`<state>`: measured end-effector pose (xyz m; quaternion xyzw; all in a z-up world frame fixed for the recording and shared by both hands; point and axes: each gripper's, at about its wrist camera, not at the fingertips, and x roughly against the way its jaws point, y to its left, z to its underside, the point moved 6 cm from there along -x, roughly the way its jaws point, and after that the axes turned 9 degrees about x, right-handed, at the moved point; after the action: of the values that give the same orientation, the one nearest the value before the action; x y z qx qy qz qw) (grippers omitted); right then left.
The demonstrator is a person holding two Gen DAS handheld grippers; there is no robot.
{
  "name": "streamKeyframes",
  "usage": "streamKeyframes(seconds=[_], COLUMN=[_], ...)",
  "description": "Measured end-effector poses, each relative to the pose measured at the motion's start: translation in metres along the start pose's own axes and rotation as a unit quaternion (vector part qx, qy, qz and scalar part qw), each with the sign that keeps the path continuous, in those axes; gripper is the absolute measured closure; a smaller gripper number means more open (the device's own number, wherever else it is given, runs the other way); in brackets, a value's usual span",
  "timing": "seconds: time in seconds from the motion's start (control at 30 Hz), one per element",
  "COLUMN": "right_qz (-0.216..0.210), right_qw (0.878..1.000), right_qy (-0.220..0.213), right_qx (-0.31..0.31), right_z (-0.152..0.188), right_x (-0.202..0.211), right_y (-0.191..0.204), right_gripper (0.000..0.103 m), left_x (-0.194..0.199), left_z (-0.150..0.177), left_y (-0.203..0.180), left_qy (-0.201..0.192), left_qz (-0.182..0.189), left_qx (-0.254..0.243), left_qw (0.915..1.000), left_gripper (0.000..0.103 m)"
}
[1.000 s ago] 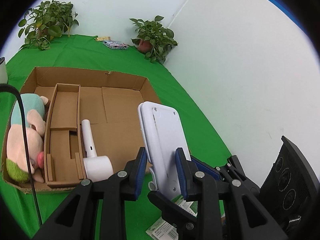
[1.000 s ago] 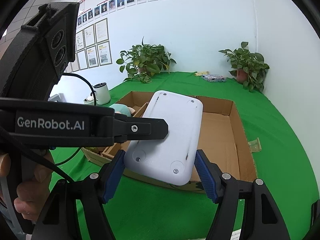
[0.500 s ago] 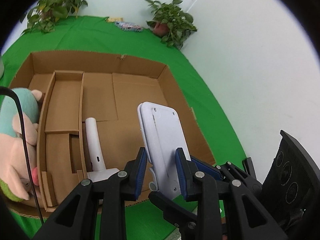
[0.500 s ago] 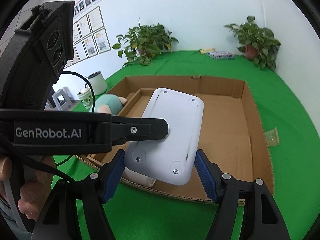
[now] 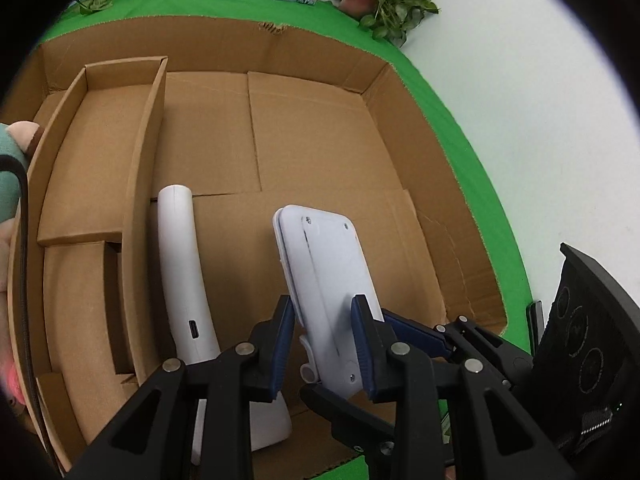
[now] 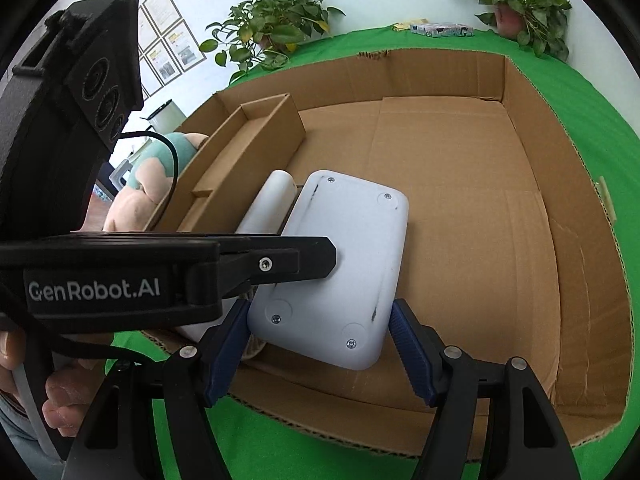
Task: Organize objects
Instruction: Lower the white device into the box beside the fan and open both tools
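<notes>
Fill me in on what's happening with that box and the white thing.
A person holds two handheld grippers, and both grip one flat white device above the open cardboard box. The left gripper pinches its thin edges; the right gripper spans its width. It hangs over the large compartment, beside a white handheld appliance lying in the box. A plush toy sits at the far-left side.

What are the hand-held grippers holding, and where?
Both grip the flat white plastic device: left hand-held gripper across its thickness, right hand-held gripper across its near end.
</notes>
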<state>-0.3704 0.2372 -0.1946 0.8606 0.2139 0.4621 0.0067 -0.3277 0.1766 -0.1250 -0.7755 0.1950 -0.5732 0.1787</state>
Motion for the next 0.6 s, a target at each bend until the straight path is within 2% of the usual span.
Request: streamKeyframes(seconds=[0.23,0.4,0.5,0.6], right_qz=[-0.009,-0.025,-0.040,-0.037], right_qw=[0.999,0.999,0.998,0.999], right_qy=[0.034,0.048,0.042,0.022], right_qx=[0.000,0.006,0.003,-0.016], right_z=[0.002,0.002,0.003,-0.002], right_x=[-0.014,-0.017,-0.012,-0.004], right_y=[0.001,0.004,0.006,-0.001], right_gripper=[0.035,0.030,0.028,0.028], left_x=[-0.003,-0.001,0.006,0.015], left_z=[0.002,0.000,0.004,0.002], left_y=[0.007,0.010,0.009,0.011], left_qy=[0.019,0.017,0.012,0.001], left_qz=[-0.005,-0.020,-0.021,-0.017], left_qx=[0.012,0.021,0.019,0.016], left_qw=[0.9998,0.9994,0.9995,0.9997], left_gripper=[0.074,0.077,0.077,0.075])
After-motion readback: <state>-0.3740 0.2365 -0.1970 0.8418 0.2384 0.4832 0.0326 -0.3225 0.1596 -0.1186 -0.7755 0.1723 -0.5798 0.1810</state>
